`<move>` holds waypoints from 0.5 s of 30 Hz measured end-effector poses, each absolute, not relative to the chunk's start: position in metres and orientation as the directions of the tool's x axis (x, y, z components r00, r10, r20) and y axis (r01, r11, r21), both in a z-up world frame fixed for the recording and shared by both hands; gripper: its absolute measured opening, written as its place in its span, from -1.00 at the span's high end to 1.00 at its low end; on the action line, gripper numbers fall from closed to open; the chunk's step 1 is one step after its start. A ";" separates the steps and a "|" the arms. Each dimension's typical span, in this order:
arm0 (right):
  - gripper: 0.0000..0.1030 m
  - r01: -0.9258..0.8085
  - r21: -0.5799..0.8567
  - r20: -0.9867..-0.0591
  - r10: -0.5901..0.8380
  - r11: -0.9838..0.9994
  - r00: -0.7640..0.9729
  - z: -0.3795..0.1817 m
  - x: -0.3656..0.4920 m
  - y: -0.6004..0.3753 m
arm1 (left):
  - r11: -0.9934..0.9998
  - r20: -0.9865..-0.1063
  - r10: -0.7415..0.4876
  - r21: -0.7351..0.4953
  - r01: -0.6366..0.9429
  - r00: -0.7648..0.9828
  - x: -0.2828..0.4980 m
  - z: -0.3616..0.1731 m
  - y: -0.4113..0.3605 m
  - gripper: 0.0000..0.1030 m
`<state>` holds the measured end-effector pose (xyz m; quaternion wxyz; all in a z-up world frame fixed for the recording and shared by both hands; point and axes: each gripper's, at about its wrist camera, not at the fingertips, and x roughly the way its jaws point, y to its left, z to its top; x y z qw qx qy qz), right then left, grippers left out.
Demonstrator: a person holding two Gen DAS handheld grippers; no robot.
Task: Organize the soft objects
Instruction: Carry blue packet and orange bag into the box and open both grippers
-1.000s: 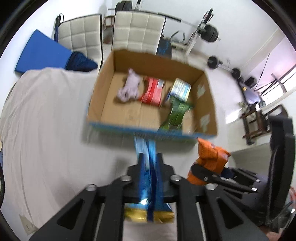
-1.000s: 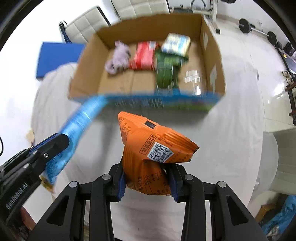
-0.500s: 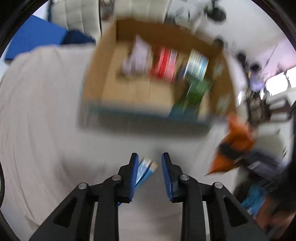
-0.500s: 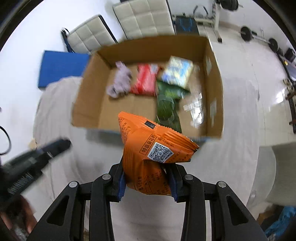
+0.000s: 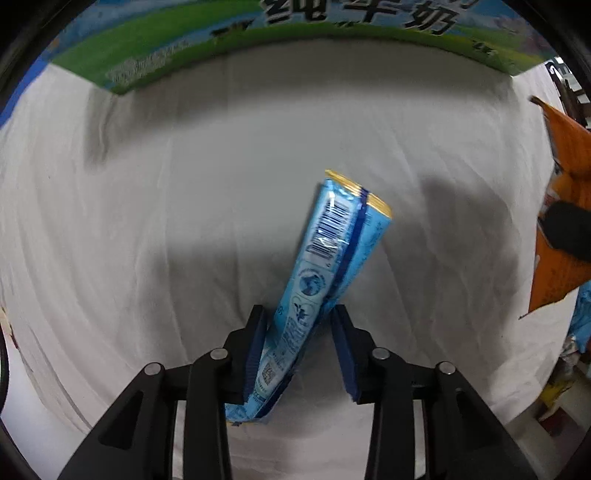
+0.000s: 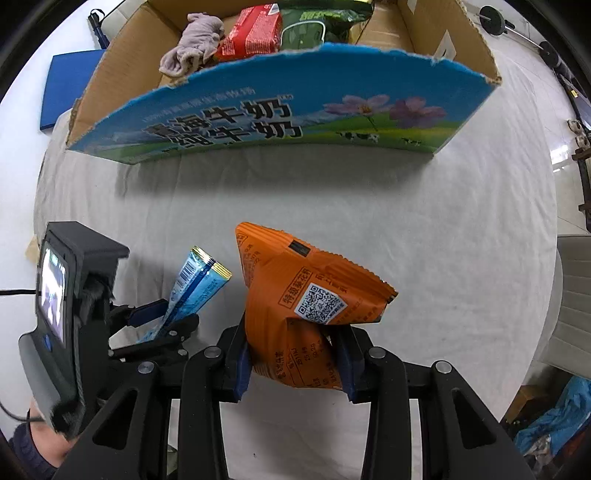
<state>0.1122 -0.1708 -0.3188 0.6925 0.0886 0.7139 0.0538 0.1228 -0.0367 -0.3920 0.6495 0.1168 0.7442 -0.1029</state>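
My left gripper [image 5: 300,349] has its jaws a little apart, and a long blue snack packet [image 5: 328,266] leans between them, against the left finger, with its tip up off the white cloth. It also shows in the right wrist view [image 6: 195,291]. My right gripper [image 6: 293,356] is shut on an orange snack bag [image 6: 299,295], held above the cloth. The bag shows at the right edge of the left wrist view [image 5: 561,236]. The cardboard box [image 6: 280,122] stands ahead and holds a grey soft toy [image 6: 194,44], a red packet [image 6: 251,35] and a green packet [image 6: 317,22].
The box's printed blue-green front wall [image 5: 280,40] fills the top of the left wrist view. A white cloth [image 5: 147,221] covers the table. A blue mat [image 6: 66,88] lies beyond the table's left edge. The left gripper's body and screen [image 6: 62,306] sit at my right gripper's left.
Both grippers have dropped low, close to the cloth in front of the box. The left jaws have opened from tight on the blue packet, which now leans loose between them. The right still holds the orange bag.
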 end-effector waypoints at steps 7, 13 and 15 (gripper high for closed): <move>0.23 0.058 0.206 -0.978 0.206 0.977 0.005 -0.309 0.112 -0.170 | 0.977 -0.989 -0.112 -0.127 0.172 -0.095 0.122 -0.363 -0.027 0.72; 0.23 0.060 0.256 -0.966 0.252 0.965 0.065 -0.272 0.114 -0.178 | 0.956 -0.957 -0.288 -0.285 0.064 0.036 0.137 -0.283 -0.013 0.72; 0.23 0.055 0.277 -0.958 0.271 0.959 0.097 -0.251 0.122 -0.183 | 0.944 -0.940 -0.329 -0.326 0.046 0.090 0.146 -0.252 -0.008 0.72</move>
